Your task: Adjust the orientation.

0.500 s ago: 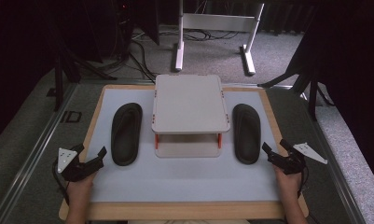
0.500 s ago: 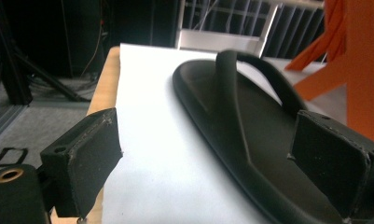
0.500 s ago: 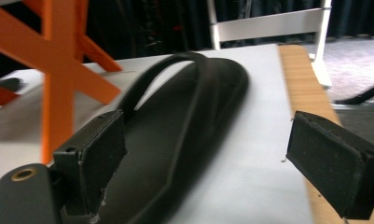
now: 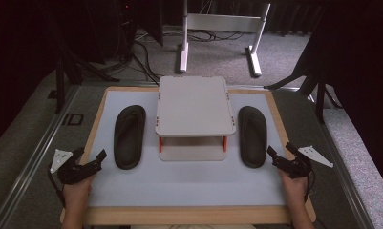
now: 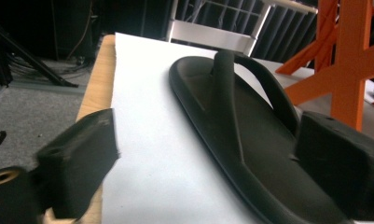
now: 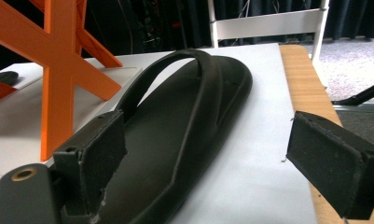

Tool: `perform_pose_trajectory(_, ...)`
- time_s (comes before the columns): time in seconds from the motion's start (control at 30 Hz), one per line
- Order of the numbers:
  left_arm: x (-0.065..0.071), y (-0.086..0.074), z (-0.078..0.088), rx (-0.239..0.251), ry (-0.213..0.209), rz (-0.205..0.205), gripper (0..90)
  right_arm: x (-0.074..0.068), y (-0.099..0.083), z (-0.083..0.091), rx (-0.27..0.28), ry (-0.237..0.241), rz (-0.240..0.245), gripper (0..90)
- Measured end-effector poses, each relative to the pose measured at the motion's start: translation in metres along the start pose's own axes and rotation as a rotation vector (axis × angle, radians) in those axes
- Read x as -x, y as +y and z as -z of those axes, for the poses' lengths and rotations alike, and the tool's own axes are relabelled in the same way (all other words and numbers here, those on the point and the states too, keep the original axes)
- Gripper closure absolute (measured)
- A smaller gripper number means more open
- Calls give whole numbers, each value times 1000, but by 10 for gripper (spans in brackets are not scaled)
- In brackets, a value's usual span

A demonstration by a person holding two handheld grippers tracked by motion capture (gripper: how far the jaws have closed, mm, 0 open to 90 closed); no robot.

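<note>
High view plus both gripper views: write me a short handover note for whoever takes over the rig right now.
Left gripper: jaws open, holding nothing, at the near left edge of the board, aimed at the left flip-flop.
Right gripper: jaws open, holding nothing, near the heel of the right flip-flop.
Both flip-flops lie flat on the white mat, one on each side of the small two-level rack.
Done: nothing moved yet.
Left: likely grasp each flip-flop; the rack looks like the destination.

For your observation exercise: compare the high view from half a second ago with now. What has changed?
Nothing visibly changed. The left hand-held gripper and right hand-held gripper sit open at the near corners; both flip-flops lie flat beside the small shelf.
</note>
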State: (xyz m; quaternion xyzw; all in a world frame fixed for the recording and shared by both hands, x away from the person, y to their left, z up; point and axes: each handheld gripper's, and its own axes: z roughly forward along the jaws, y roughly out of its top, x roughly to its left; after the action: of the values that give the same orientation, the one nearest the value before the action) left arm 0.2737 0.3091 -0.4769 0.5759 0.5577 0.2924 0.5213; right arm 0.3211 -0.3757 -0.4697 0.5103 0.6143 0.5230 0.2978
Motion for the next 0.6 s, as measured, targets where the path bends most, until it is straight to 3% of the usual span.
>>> perform_pose_trajectory(0.3,6,16,-2,-89,-27,-43,52,-2,0,-2,-12,0,12,110)
perform_pose_trajectory(0.43,7,29,-4,-151,-74,-49,52,-1,0,-3,-18,6,14,110)
perform_pose_trajectory(0.6,13,48,-8,-236,-90,-111,53,-2,-1,-4,-31,13,18,110)
